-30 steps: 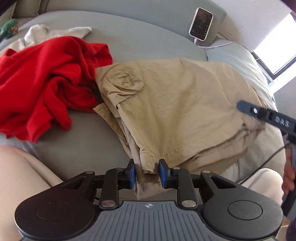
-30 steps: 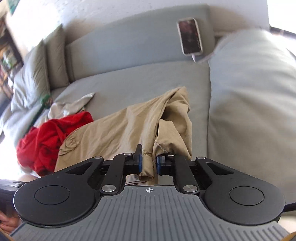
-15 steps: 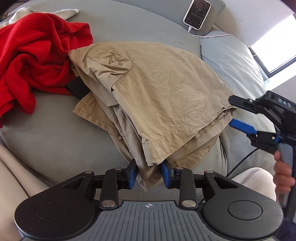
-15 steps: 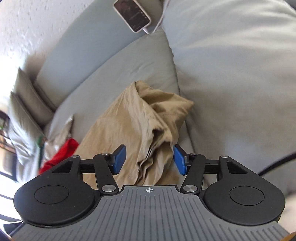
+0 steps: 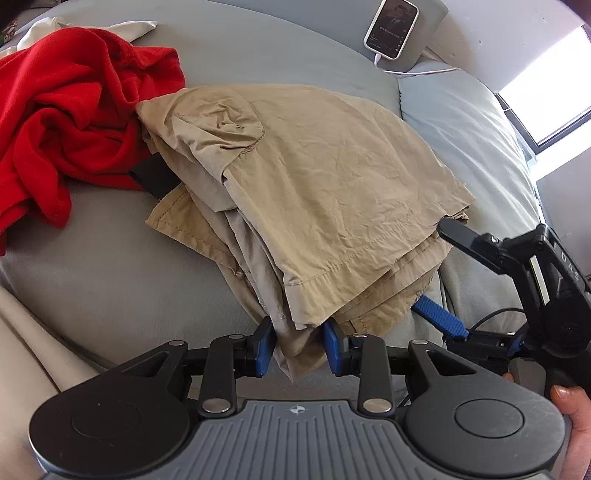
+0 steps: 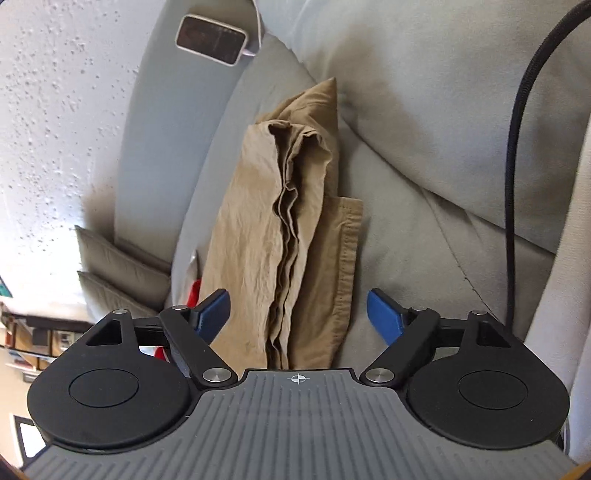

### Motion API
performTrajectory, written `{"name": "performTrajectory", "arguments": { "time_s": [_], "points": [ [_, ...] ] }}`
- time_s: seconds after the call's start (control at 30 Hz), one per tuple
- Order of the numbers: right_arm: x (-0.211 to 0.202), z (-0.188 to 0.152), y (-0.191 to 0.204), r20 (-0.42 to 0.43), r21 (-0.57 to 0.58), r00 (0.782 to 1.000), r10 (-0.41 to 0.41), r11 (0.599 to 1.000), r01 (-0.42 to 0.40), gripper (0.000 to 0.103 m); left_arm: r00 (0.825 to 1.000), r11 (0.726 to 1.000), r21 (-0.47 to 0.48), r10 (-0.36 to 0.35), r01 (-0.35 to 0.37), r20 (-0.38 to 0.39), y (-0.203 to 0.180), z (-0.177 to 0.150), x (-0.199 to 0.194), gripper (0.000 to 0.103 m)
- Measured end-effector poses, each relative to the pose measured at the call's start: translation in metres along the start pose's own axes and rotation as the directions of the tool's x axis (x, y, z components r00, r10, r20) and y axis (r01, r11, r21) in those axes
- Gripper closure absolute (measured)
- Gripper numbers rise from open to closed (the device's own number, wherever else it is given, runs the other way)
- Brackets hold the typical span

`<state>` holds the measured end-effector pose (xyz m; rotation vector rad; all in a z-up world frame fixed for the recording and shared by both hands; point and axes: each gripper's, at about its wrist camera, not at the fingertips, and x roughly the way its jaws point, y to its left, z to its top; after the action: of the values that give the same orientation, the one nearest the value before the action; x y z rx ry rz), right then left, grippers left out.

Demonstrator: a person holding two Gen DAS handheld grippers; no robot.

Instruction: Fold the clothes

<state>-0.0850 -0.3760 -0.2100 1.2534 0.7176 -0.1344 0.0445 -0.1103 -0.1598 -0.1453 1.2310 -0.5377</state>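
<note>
In the lower middle of the left wrist view, our left gripper [image 5: 298, 346] is holding a narrow bunch of the crumpled khaki cotton shorts [image 5: 314, 192], its blue pads pinching the hanging hem corner just as they were a second ago. The change is on the other side: our right gripper [image 6: 297, 317], which was clamped on the opposite edge a second ago, has just been opening and is now standing wide, with the stacked fold edges lying between its pads but touched by neither. We are reading that as the fold having been laid down and released, so this garment is nearly done and only the left corner is left to let go.

The right tool has dropped low and rolled over, so the sofa is appearing tilted in its view; in the left view it is showing at the right edge, one finger above the fabric's corner and one below, a hand [image 5: 569, 413] gripping its handle.

Further back, the shorts are lying folded on the grey sofa seat cushion [image 5: 110, 280]. At the upper left a rumpled red fleece garment [image 5: 62, 122] is waiting, touching the shorts, and at the top a white-cased phone [image 5: 391, 27] is leaning on the backrest.
</note>
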Motion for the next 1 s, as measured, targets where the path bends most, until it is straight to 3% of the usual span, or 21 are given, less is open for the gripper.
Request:
{"name": "performTrajectory", "arguments": {
  "time_s": [0.13, 0.3, 0.33, 0.37, 0.4, 0.5, 0.7, 0.8, 0.9, 1.0],
  "points": [
    [0.027, 0.006, 0.002, -0.030, 0.005, 0.997, 0.075, 0.997, -0.075, 0.027, 1.000, 1.000, 0.000, 0.000, 0.000, 0.006, 0.000, -0.001, -0.001, 0.072],
    [0.049, 0.007, 0.024, 0.028, -0.118, 0.999, 0.039, 0.992, -0.036, 0.033, 1.000, 1.000, 0.031, -0.001, 0.001, 0.008, -0.003, -0.002, -0.004, 0.071],
    [0.050, 0.006, 0.028, 0.043, -0.128, 0.999, 0.012, 0.992, -0.006, 0.039, 1.000, 0.999, 0.043, -0.005, 0.005, 0.004, -0.004, -0.002, -0.008, 0.071],
    [0.049, 0.008, 0.028, 0.038, -0.126, 0.999, -0.007, 0.992, 0.012, 0.072, 1.000, 0.999, 0.053, -0.013, 0.013, -0.005, -0.003, -0.003, -0.013, 0.070],
    [0.048, 0.009, 0.028, 0.031, -0.123, 0.999, -0.025, 0.992, 0.029, 0.083, 1.000, 0.998, 0.062, -0.012, 0.012, -0.011, -0.003, -0.005, -0.018, 0.069],
    [0.041, 0.016, 0.035, -0.006, -0.169, 0.998, -0.064, 0.984, 0.062, 0.091, 1.000, 0.993, 0.113, -0.028, 0.027, 0.007, 0.000, -0.010, -0.040, 0.064],
    [-0.005, 0.034, 0.068, -0.083, -0.328, 0.987, -0.134, 0.939, 0.100, 0.094, 0.979, 0.969, 0.176, -0.188, 0.171, 0.079, 0.024, -0.006, -0.101, 0.047],
    [-0.023, 0.048, 0.066, -0.122, -0.360, 0.965, -0.232, 0.916, 0.174, 0.094, 0.967, 0.974, 0.118, -0.207, 0.191, 0.145, 0.032, 0.020, -0.101, 0.034],
    [-0.025, 0.053, 0.054, -0.117, -0.392, 0.939, -0.324, 0.883, 0.256, 0.093, 0.953, 0.975, 0.061, -0.222, 0.214, 0.206, 0.039, 0.047, -0.098, 0.032],
    [-0.016, 0.048, 0.037, -0.112, -0.394, 0.926, -0.362, 0.871, 0.293, 0.092, 0.964, 0.977, 0.021, -0.215, 0.214, 0.160, 0.035, 0.081, -0.058, 0.032]
  ]
}}
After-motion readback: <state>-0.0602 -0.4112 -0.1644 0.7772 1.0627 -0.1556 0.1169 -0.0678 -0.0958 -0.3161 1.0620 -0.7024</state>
